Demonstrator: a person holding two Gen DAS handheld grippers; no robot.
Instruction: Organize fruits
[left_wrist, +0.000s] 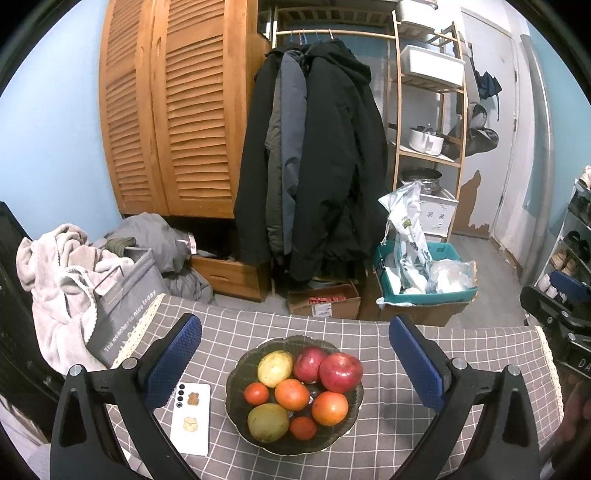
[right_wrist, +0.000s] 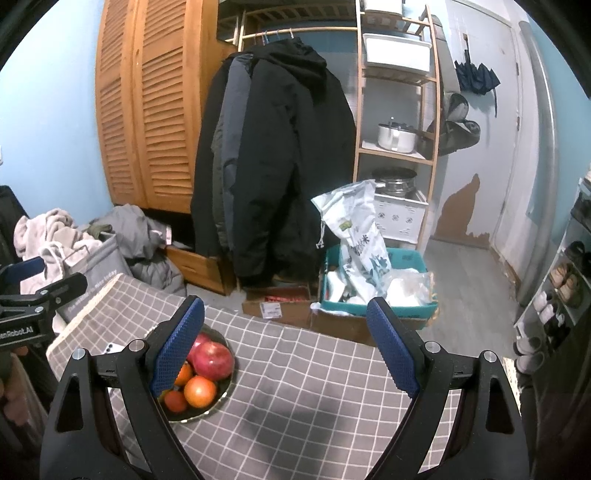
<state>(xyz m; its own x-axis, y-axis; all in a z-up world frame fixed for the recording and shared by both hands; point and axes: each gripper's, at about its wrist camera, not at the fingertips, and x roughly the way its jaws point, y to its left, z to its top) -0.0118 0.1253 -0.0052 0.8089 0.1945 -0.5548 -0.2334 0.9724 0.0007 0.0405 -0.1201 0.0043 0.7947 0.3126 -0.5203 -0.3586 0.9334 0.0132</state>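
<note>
Left gripper (left_wrist: 295, 365): my fingers spread wide, holding nothing — bowl (left_wrist: 236, 380) framed squarely between them.
Right gripper (right_wrist: 284, 347): also spread and empty, over bare checked tablecloth (right_wrist: 314, 387).
Fruit: 2 red apples (left_wrist: 340, 371), 2 yellow-green fruits, 2 oranges (left_wrist: 291, 394) and 2 smaller ones, all piled in the bowl.
Direction: bowl dead ahead of my left, off to the left of my right — left is nearer, I judge.
Phone (left_wrist: 190, 419): just left of the bowl.
</note>
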